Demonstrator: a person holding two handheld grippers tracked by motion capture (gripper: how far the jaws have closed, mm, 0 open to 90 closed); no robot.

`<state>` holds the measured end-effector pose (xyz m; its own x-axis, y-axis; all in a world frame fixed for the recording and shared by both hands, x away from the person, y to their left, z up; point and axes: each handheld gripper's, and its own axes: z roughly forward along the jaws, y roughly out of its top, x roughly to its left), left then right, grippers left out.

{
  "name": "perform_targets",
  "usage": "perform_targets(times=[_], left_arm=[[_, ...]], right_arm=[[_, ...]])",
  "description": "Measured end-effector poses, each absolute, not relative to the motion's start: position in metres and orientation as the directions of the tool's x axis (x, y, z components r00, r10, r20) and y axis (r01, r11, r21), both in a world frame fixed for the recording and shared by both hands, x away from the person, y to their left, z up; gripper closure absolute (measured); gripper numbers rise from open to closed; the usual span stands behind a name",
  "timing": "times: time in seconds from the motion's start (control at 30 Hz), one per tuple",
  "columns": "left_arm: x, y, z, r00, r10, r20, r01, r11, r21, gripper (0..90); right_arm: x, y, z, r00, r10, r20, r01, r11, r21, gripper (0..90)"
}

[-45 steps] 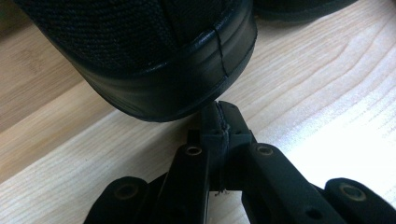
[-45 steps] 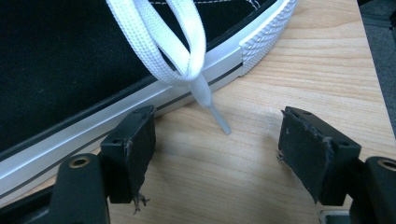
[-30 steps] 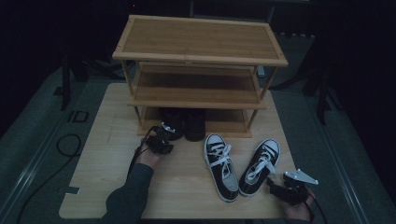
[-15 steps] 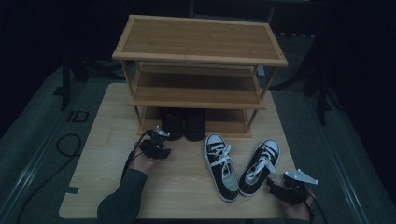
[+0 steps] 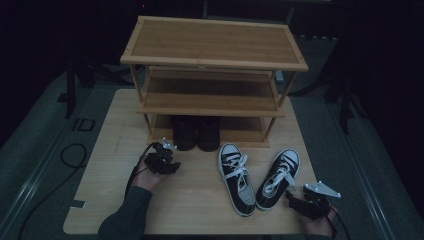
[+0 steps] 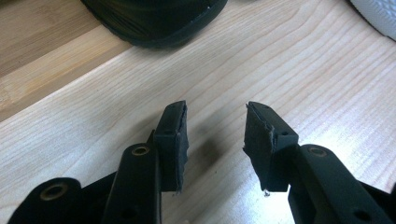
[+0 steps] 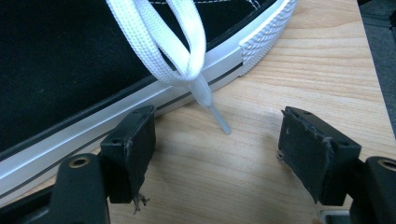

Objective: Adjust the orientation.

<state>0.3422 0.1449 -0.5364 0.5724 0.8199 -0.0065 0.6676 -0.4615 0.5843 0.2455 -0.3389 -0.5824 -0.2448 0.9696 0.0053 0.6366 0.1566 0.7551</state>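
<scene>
Left gripper [image 5: 167, 159] low over the tabletop [image 5: 200, 200], just in front of the black boots [image 5: 196, 134] on the shoe rack's [image 5: 215, 60] bottom shelf; fingers [image 6: 173, 140] released, just been opening, nothing between. Right gripper [image 7: 217, 140] beside the right sneaker [image 5: 277, 177], near the tabletop's front edge; fingers spread, lace tip [image 7: 219, 119] lying between, ungripped. Left sneaker [image 5: 237, 177] alongside.

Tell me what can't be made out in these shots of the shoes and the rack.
- Black shoes, high view: the middle shelf covers their rear halves, and the dim light hides detail.
- Sneaker in the right gripper view: the frame edges cut off its toe and heel.
- Black shoe, left gripper view: the top edge cuts off all but its rim.
- Right gripper, high view: too small and dark to judge its jaws.
</scene>
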Motion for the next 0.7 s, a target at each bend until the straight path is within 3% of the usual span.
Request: perform_targets(times=[0.47,0.6,0.7], left_arm=[[0.330,0.133,-0.537,0.622,0.783,-0.016,0.630,-0.489,0.603,58.5],[0.328,0.128,-0.536,0.632,0.775,-0.022,0.623,-0.491,0.609,58.6],[0.325,0.122,-0.536,0.645,0.764,-0.022,0.614,-0.501,0.610,58.6]], right_arm=[[0.247,-0.339,-0.581,-0.253,0.967,0.005,0.646,0.165,0.745,28.9],[0.247,-0.338,-0.579,-0.261,0.965,0.008,0.649,0.170,0.741,34.1],[0.246,-0.340,-0.577,-0.276,0.959,0.058,0.656,0.144,0.741,46.2]])
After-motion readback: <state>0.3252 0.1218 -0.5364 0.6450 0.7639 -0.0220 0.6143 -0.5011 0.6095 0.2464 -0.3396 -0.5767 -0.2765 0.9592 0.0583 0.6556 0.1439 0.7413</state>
